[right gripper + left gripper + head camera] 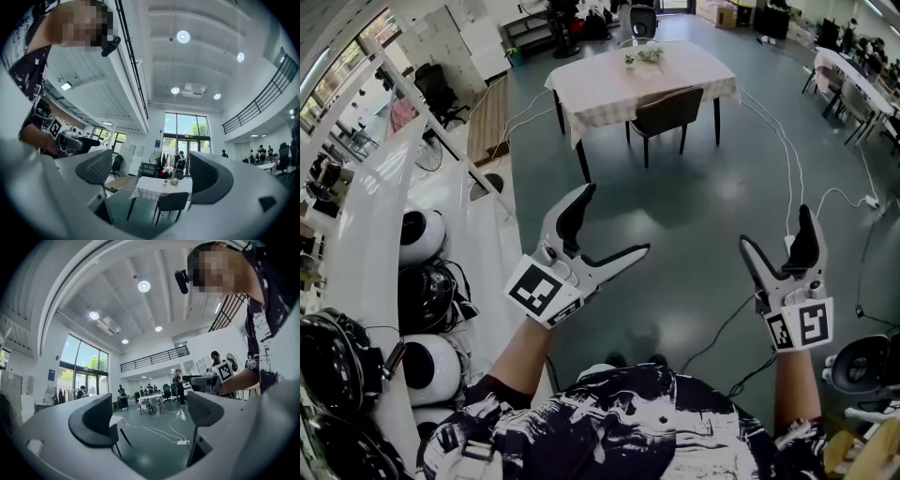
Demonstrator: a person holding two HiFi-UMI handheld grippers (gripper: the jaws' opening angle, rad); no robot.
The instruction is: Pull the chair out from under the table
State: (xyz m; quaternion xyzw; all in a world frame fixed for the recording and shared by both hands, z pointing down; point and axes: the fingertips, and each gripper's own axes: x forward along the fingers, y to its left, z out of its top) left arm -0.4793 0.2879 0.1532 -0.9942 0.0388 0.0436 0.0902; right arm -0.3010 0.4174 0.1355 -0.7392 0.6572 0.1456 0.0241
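Observation:
In the head view, a dark chair (667,111) is tucked under the near side of a table with a white cloth (581,89), far ahead across the grey floor. My left gripper (616,218) and right gripper (775,227) are held up in front of me, well short of the chair, both open and empty. The right gripper view looks between its pads (98,166) at the chair (171,201) and the table (154,187) in the distance. In the left gripper view, the left gripper (149,414) has open jaws, and a corner of the table (119,422) shows behind its left pad.
A long white counter (375,244) with round white devices (422,234) runs along my left. White cables (787,159) and a power strip (870,201) lie on the floor to the right. More tables (853,75) stand at the far right, and people stand in the background.

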